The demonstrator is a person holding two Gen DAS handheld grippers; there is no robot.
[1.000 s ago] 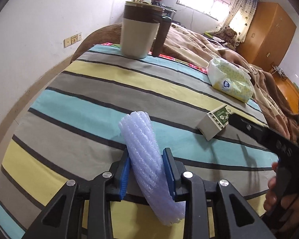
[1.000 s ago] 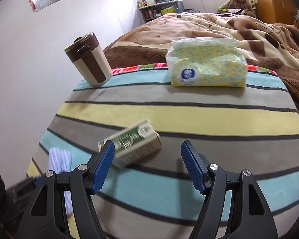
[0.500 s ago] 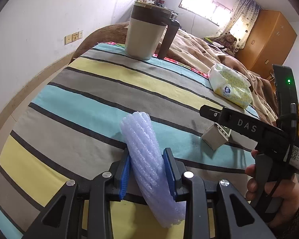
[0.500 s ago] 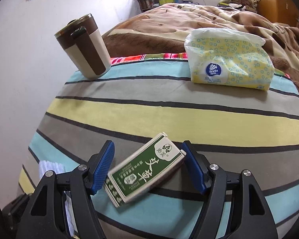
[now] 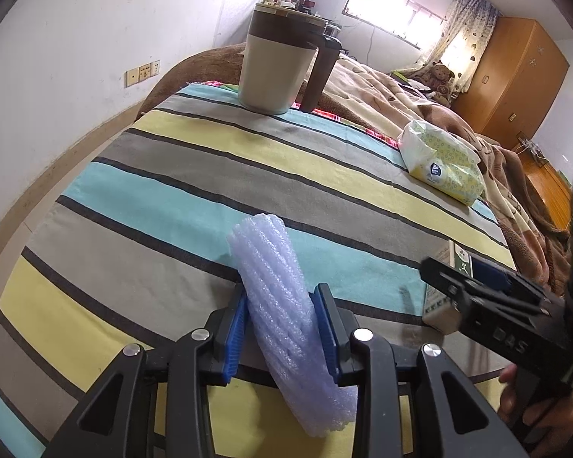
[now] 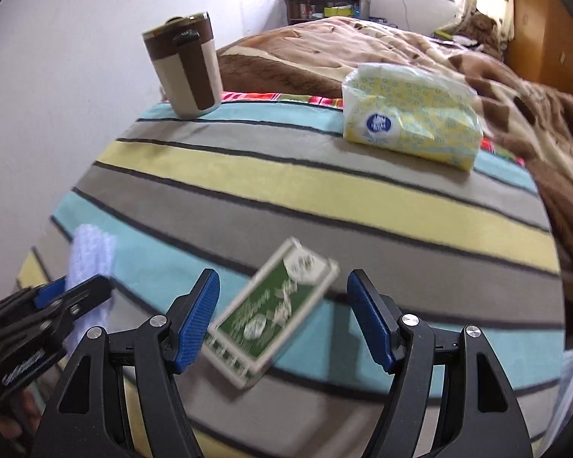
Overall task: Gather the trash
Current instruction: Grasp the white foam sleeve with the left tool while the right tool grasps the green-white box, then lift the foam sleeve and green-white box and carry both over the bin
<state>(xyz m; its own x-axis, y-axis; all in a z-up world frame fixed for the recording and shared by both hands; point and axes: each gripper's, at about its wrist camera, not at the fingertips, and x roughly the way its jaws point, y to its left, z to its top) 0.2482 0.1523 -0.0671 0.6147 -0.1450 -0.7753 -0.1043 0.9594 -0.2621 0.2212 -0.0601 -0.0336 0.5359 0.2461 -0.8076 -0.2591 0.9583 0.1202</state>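
My left gripper (image 5: 282, 328) is shut on a roll of pale lilac foam wrap (image 5: 282, 305), held just above the striped cloth (image 5: 195, 175). The roll also shows at the left of the right wrist view (image 6: 89, 252). My right gripper (image 6: 282, 324) is open, its blue pads on either side of a small green and white carton (image 6: 273, 313) that lies slantwise on the cloth; the pads stand apart from it. The carton's end shows in the left wrist view (image 5: 445, 294), partly behind the right gripper.
A beige and brown lidded mug (image 6: 185, 68) stands at the far left of the cloth. A yellow tissue pack (image 6: 408, 118) lies at the far right. A brown blanket (image 6: 401, 45) covers the bed beyond. A white wall (image 5: 76, 38) is on the left.
My right gripper has moved forward over the carton, which now lies between its open pads and deeper in. My left gripper still holds the foam roll and has shifted slightly toward the mug.
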